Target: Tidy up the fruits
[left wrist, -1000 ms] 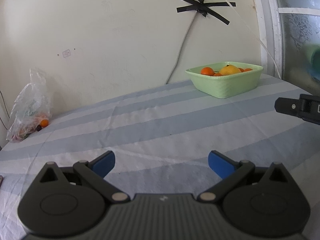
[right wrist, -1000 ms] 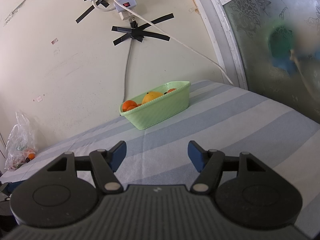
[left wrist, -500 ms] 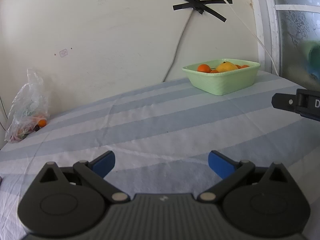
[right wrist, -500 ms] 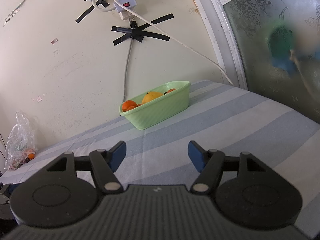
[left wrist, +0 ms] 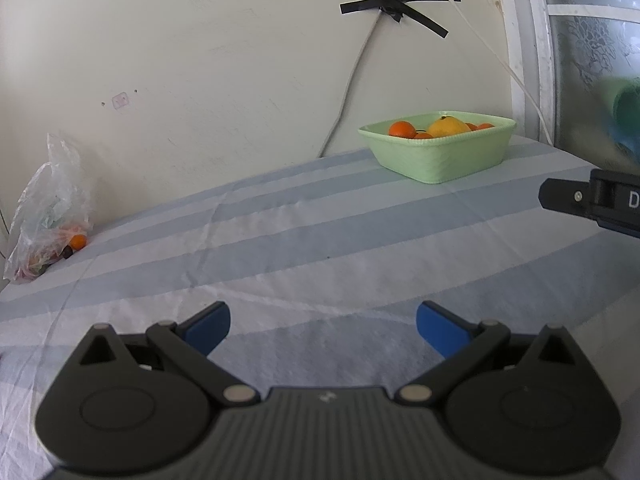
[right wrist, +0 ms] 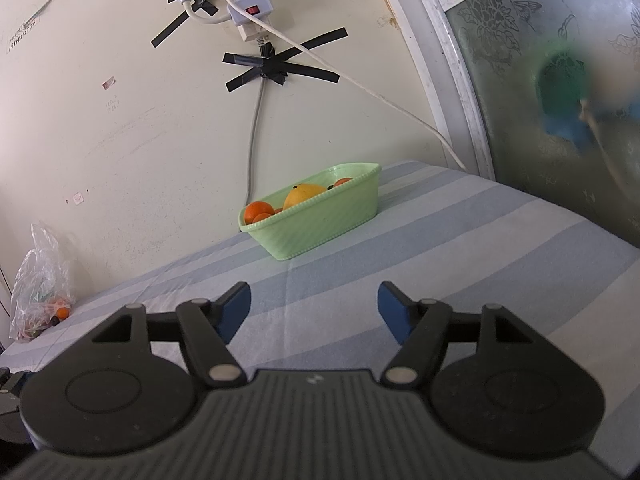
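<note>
Left wrist view: the left gripper [left wrist: 323,326] hangs over the striped cloth [left wrist: 320,248] with its blue pads [left wrist: 208,326] spread wide and nothing between them. The green basket [left wrist: 438,158] stands far beyond the pads, near the wall, holding oranges [left wrist: 402,129] and one larger yellow fruit [left wrist: 448,127]. Well left of the basket, a plastic bag [left wrist: 50,212] leans at the wall. Right of the basket, part of the right gripper [left wrist: 592,202] enters the edge.

Right wrist view: the right gripper [right wrist: 314,312] is likewise wide and empty. The basket [right wrist: 316,220] lies ahead, beyond its pads [right wrist: 394,312]; above the basket a power strip [right wrist: 248,8] is taped to the wall.
</note>
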Tool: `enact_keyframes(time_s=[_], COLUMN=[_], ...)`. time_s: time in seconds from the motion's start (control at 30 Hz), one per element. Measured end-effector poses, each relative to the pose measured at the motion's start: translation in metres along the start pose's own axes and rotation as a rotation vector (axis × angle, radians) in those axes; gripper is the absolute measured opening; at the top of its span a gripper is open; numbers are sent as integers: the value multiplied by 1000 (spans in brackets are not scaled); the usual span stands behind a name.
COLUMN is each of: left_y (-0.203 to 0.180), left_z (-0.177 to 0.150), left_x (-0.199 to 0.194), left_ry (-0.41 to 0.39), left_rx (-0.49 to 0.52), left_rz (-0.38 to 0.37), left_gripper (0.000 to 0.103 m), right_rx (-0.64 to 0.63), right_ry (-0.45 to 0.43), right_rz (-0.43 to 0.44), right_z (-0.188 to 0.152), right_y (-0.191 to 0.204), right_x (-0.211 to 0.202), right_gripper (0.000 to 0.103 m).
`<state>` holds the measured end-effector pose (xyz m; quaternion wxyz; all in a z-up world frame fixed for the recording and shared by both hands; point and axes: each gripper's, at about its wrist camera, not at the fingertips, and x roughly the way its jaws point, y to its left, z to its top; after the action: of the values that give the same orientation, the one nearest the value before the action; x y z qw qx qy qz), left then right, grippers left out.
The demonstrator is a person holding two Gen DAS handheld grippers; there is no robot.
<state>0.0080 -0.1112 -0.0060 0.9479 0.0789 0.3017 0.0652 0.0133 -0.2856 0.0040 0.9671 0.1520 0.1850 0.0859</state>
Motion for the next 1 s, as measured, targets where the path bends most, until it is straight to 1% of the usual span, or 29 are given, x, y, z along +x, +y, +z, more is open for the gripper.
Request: enact_keyframes(time_s=[0.33,1.0], left_y=[-1,-4], left_z=[0,0], left_x=[1,0], left_ry=[13,15], left_rx=[5,7], left_rz=[-18,-22], left_gripper=[103,103], right_rx=[0,1], right_ry=[1,-1], right_rz=[1,1], right_z=[0,1], right_y=[0,0], right_x=[0,0], right_gripper=[72,73])
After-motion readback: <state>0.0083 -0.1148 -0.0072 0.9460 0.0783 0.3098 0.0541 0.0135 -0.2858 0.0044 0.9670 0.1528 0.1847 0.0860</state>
